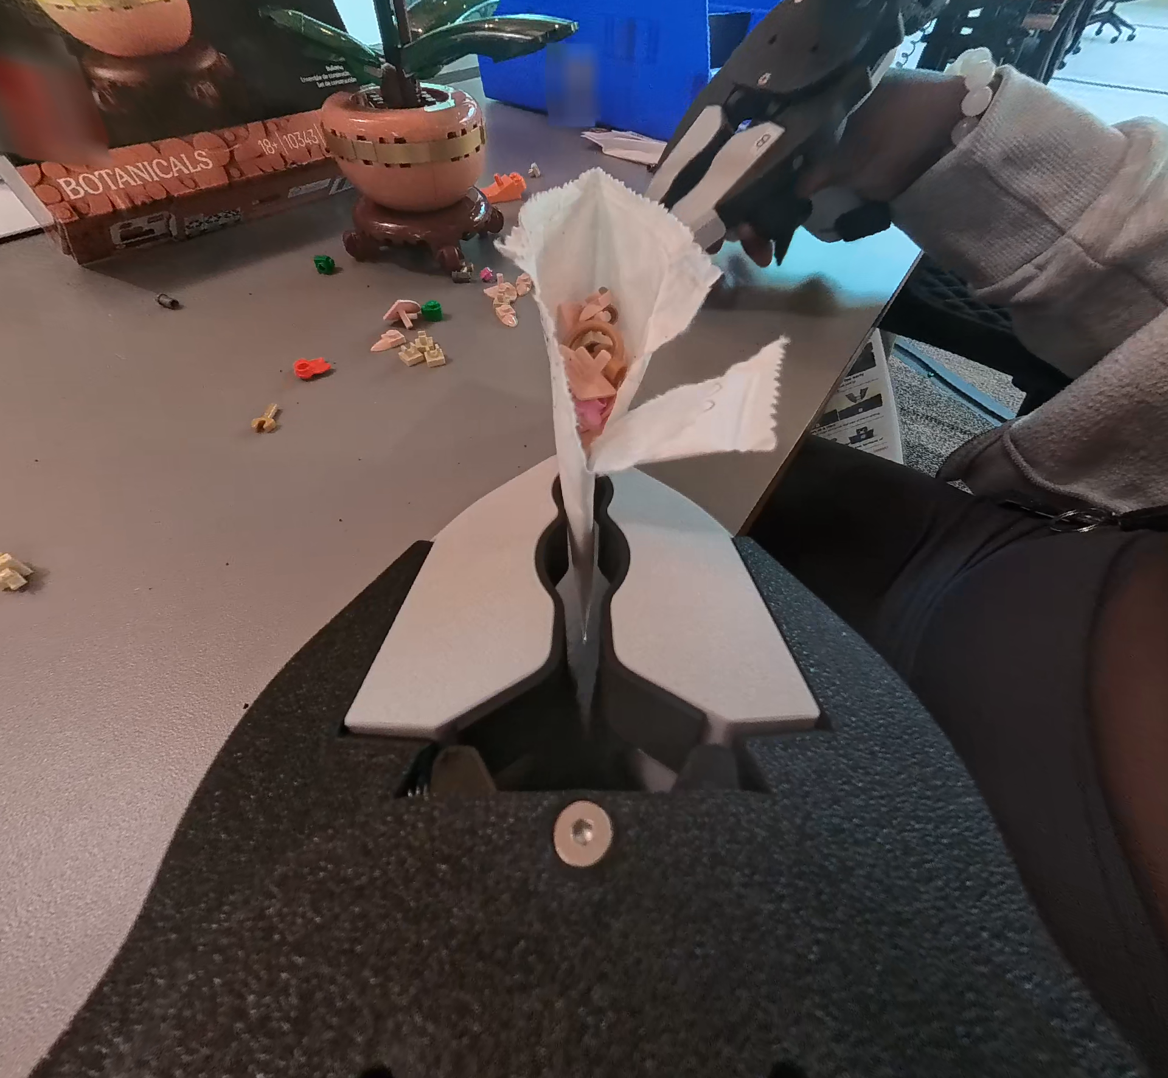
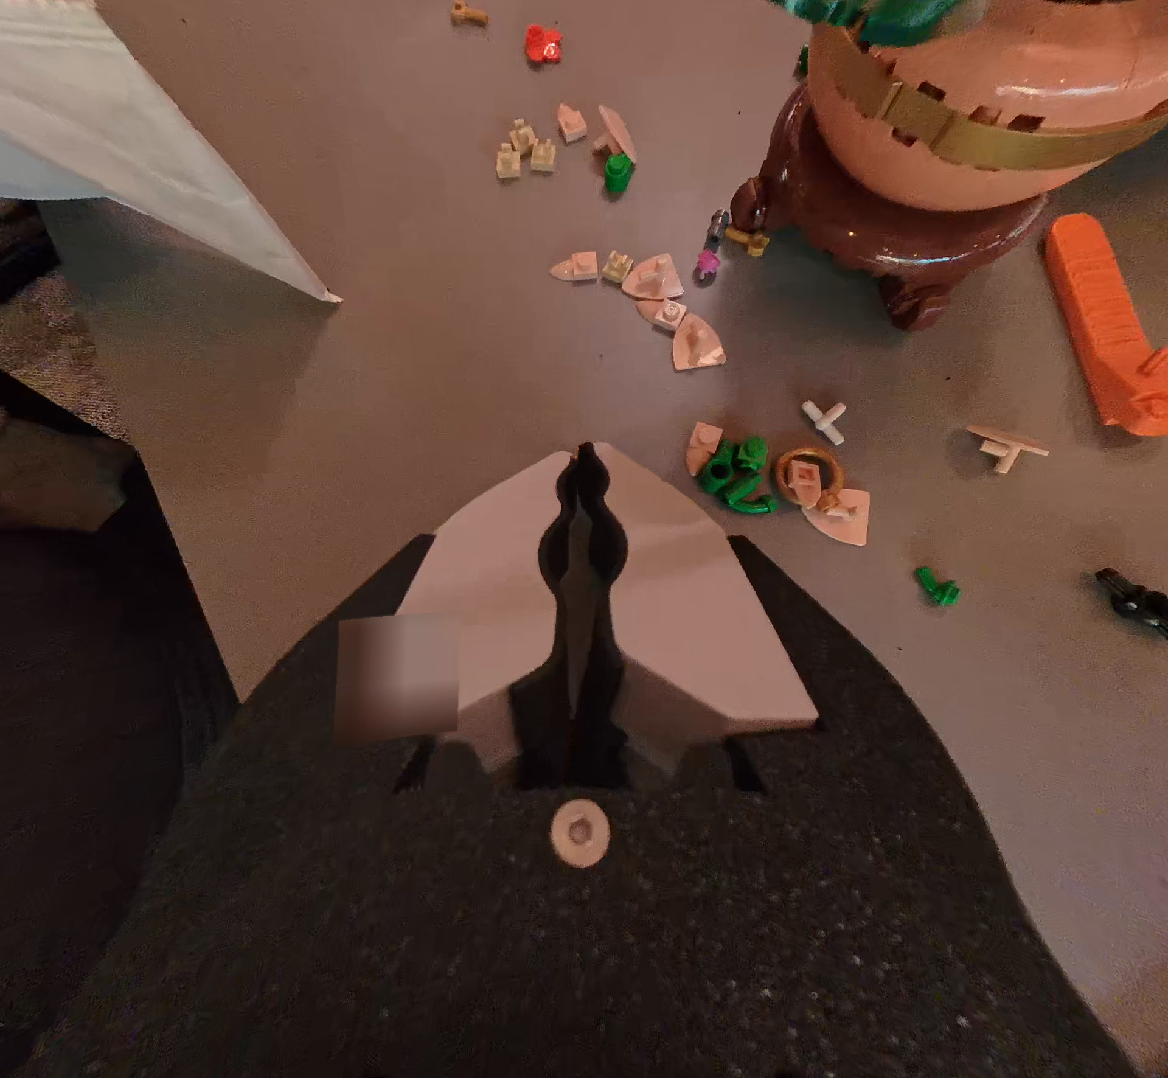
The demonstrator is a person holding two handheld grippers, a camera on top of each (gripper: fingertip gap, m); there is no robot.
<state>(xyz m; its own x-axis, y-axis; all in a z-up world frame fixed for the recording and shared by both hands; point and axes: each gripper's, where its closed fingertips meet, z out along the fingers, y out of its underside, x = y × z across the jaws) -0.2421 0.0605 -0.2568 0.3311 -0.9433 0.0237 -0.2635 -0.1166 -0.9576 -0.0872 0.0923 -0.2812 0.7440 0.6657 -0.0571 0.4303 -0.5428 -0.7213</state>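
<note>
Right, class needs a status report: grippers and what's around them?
Left gripper shut on torn white paper bag of small bricks. Right gripper shut, empty, above loose bricks. Brick flowerpot close by.

A brick-built potted plant (image 1: 404, 150) stands on the grey surface (image 1: 158, 510) before its tilted box (image 1: 164, 68). Small loose bricks (image 1: 417, 346) lie scattered nearby. An orange tool (image 2: 1100, 327) lies beside the pot. Blue bins (image 1: 600, 36) stand behind.
</note>
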